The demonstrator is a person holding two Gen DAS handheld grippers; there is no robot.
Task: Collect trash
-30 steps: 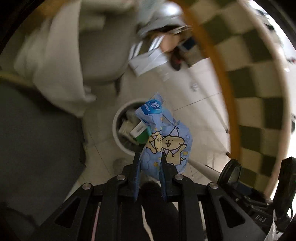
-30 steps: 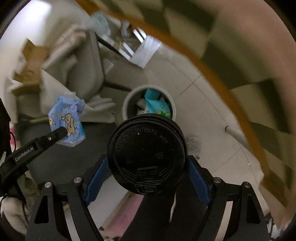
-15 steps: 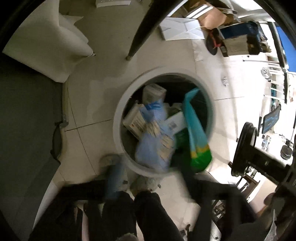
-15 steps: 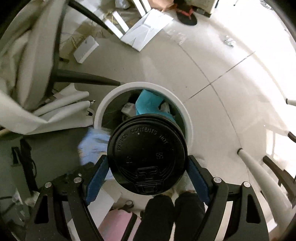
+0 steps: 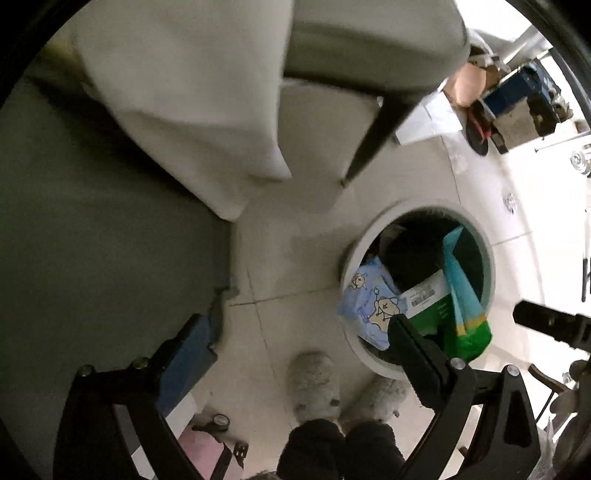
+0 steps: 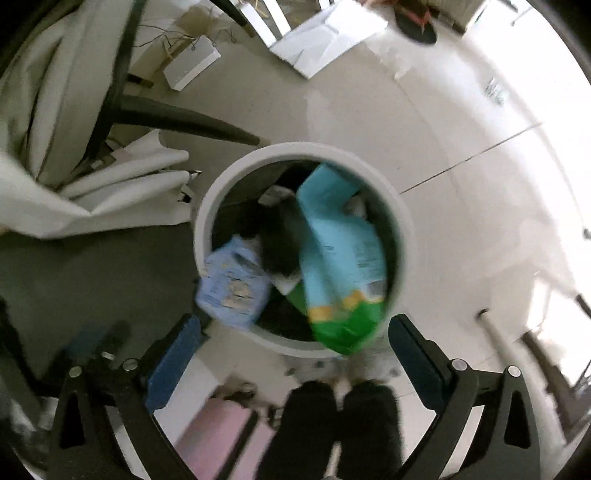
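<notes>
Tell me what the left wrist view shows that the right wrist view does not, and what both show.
Only the left wrist view: grey slippers on the floor, a chair seat overhead, and cartoon drawings on the blue pack.

Only the right wrist view: a white box and white paper on the floor, and a white pole.

Both: the white bin holding the blue pack and a green bag; each gripper's jaws are opening, with nothing between them.
</notes>
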